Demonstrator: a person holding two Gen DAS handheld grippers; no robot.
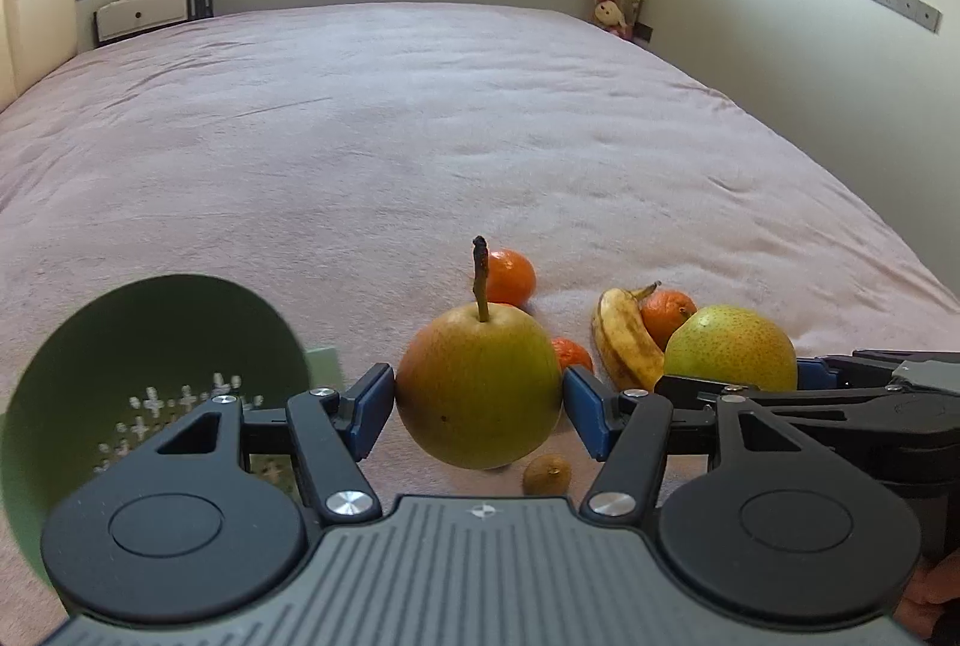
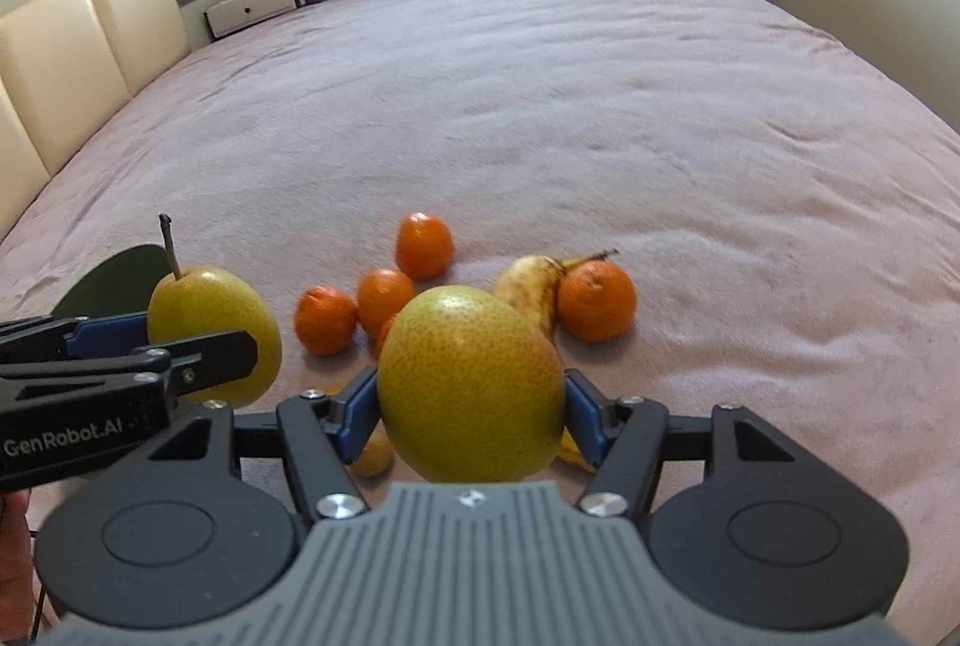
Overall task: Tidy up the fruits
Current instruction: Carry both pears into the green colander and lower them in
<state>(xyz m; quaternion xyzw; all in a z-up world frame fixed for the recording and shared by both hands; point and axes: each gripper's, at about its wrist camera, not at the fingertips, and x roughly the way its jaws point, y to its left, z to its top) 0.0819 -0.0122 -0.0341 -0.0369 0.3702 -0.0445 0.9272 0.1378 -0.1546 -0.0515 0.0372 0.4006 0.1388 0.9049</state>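
Note:
My left gripper (image 1: 479, 397) is shut on a yellow-green pear with a long stem (image 1: 480, 382), its blue pads pressing both sides, and the pear hangs just above the bed. My right gripper (image 2: 471, 397) is shut on a second, speckled pear (image 2: 471, 376). In the left wrist view the right gripper (image 1: 744, 376) and its pear (image 1: 729, 346) are at the right. In the right wrist view the left gripper (image 2: 198, 340) and the stemmed pear (image 2: 210, 322) are at the left. Several tangerines (image 2: 423, 245) and a spotted banana (image 2: 531, 283) lie on the bed behind both pears.
A green colander (image 1: 150, 340) sits on the bed to the left of my left gripper. A small brownish-yellow fruit (image 1: 546, 475) lies under the stemmed pear. The pink bedspread (image 1: 456, 117) stretches far ahead, with a padded headboard (image 2: 90, 33) on the left.

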